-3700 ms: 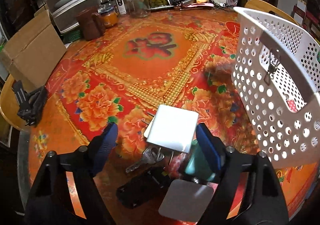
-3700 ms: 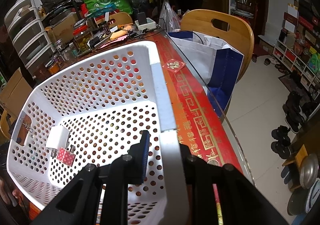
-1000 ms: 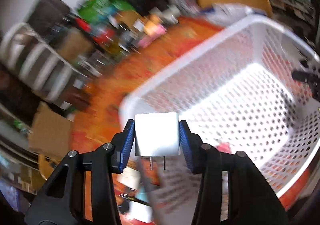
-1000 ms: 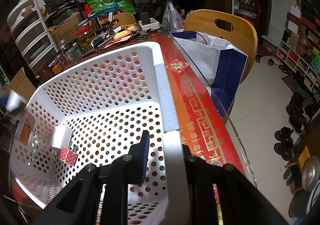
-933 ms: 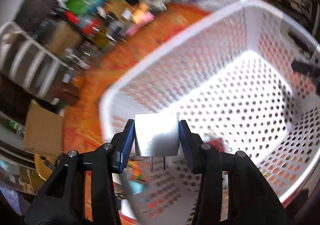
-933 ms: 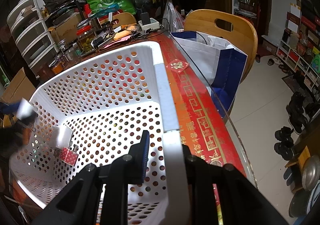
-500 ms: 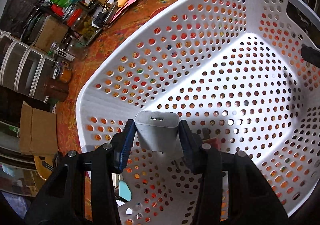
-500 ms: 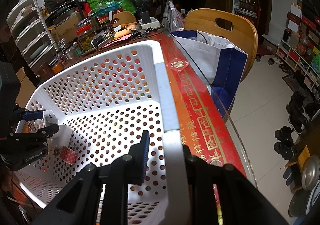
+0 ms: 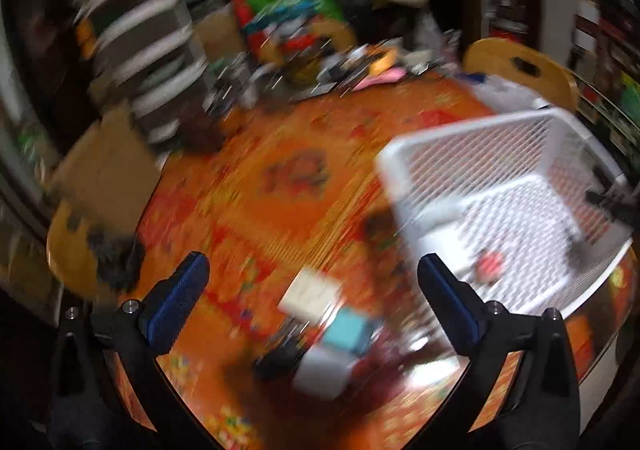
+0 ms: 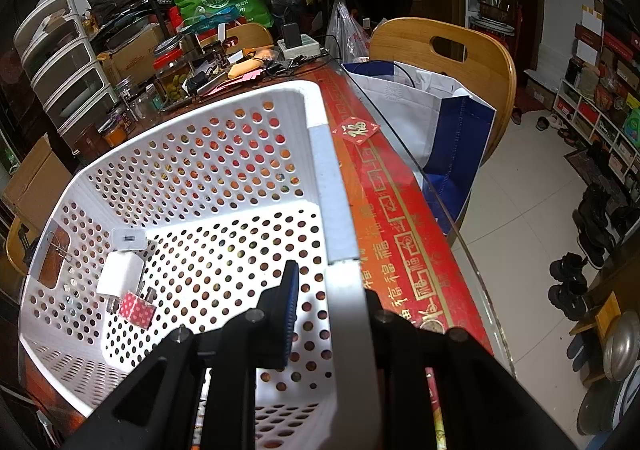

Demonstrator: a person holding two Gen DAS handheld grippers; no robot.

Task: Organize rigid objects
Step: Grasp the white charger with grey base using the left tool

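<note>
Left wrist view hovering high over table (image 9: 248, 186), facing forward, blurring. Right wrist view sitting close on basket (image 10: 320, 154) rim. Both showing basket, left view at right of frame.

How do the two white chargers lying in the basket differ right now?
The nearer charger lies flat with its broad face up and its prongs toward the red polka-dot box, which it touches. The farther charger shows its port end up and looks smaller in the right wrist view. Both are white and sit side by side at the same end of the basket.
</note>
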